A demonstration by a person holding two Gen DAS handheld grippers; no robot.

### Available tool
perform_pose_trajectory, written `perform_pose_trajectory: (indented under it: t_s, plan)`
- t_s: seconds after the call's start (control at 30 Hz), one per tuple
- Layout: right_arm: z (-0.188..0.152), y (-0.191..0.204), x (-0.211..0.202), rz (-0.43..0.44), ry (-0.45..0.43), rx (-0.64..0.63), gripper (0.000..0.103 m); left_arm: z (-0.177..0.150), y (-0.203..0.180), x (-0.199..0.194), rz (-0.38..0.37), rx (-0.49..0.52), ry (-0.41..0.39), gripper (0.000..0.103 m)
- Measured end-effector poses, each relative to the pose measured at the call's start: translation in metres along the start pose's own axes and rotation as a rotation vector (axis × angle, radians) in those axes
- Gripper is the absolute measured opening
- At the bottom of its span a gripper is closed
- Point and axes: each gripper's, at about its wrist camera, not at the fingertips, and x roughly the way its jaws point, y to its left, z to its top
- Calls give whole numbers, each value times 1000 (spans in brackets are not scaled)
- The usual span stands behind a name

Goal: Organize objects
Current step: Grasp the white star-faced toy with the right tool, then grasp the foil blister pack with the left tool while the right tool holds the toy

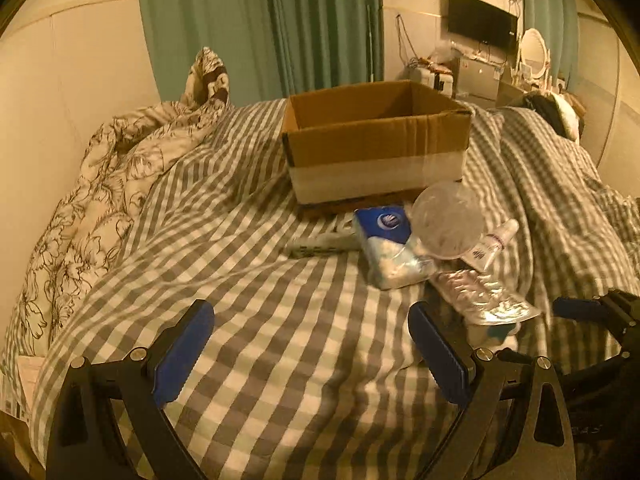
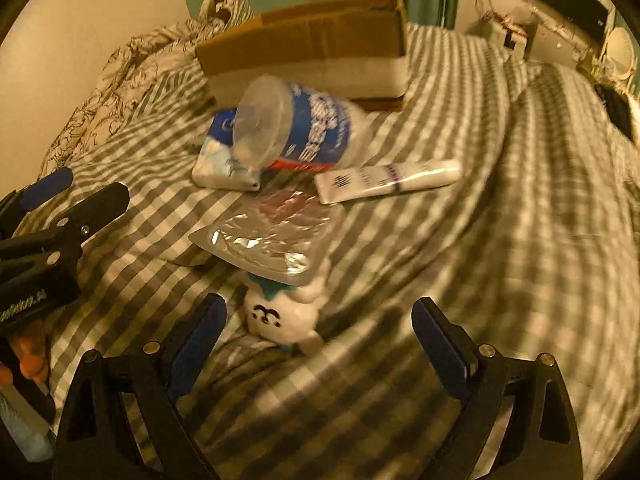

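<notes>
An open cardboard box (image 1: pixel 376 140) stands on the checked bed; it also shows in the right wrist view (image 2: pixel 308 44). In front of it lie a blue tissue pack (image 1: pixel 390 248), a clear plastic cup (image 2: pixel 288 124) on its side, a white tube (image 2: pixel 388 180), a silver foil pack (image 2: pixel 268 236) and a small white plush toy (image 2: pixel 284 316). A thin grey stick (image 1: pixel 320 244) lies left of the tissue pack. My left gripper (image 1: pixel 312 344) is open and empty above the sheet. My right gripper (image 2: pixel 320 336) is open, its fingers on either side of the plush toy.
A flowered duvet (image 1: pixel 104 184) is heaped at the left by the wall. A rumpled checked blanket (image 1: pixel 560 184) rises at the right. Green curtains (image 1: pixel 260 20) hang behind, and a cluttered dresser (image 1: pixel 480 72) with a screen stands at the far right.
</notes>
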Motion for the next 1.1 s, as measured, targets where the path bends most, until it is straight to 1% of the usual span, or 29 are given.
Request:
perform_pose_trajectory:
  t_s: [0.03, 0.1, 0.13, 0.17, 0.2, 0.27, 0.37, 0.47, 0.57, 0.67, 0.73, 0.8, 0.87, 1.0, 1.1]
  plan:
    - [0, 4, 8, 10, 16, -7, 94, -1, 1, 1, 2, -1, 1, 100]
    - [0, 11, 21, 1, 37, -28, 93, -1, 2, 2, 5, -2, 4, 100]
    - [0, 15, 27, -5, 47, -44, 89, -1, 3, 3, 7, -3, 7, 100]
    - [-1, 16, 30, -4, 56, -50, 79, -2, 3, 4, 7, -4, 9, 100]
    - [-1, 18, 34, 9, 73, -53, 72, -2, 4, 5, 7, -6, 11, 100]
    - [0, 20, 36, 14, 85, -57, 44, -3, 4, 5, 9, -6, 17, 100]
    - [-5, 24, 19, 22, 55, -76, 44, -2, 3, 4, 11, -2, 19, 100]
    - [-13, 28, -11, 53, 18, -102, 44, 0, 2, 1, 11, 1, 16, 100]
    - [-19, 28, -35, 58, -12, -112, 44, 4, -2, -1, 6, 0, 13, 100]
    - [-27, 22, -61, 30, -53, -110, 44, 8, -9, -3, -5, -3, 13, 100]
    - [-31, 10, -80, -11, -88, -99, 44, 10, -15, -3, -17, -6, 15, 100]
    - [-25, 3, -90, -64, -126, -77, 44, 12, -24, -3, -32, -12, 18, 100]
    - [-20, -10, -97, -94, -147, -45, 44, 13, -33, -1, -53, -16, 18, 100]
    - [-16, -25, -93, -150, -148, -7, 44, 10, -59, 13, -94, -22, 50, 100]
    - [-18, -34, -86, -134, -131, 15, 44, 5, -84, 30, -108, 10, 83, 100]
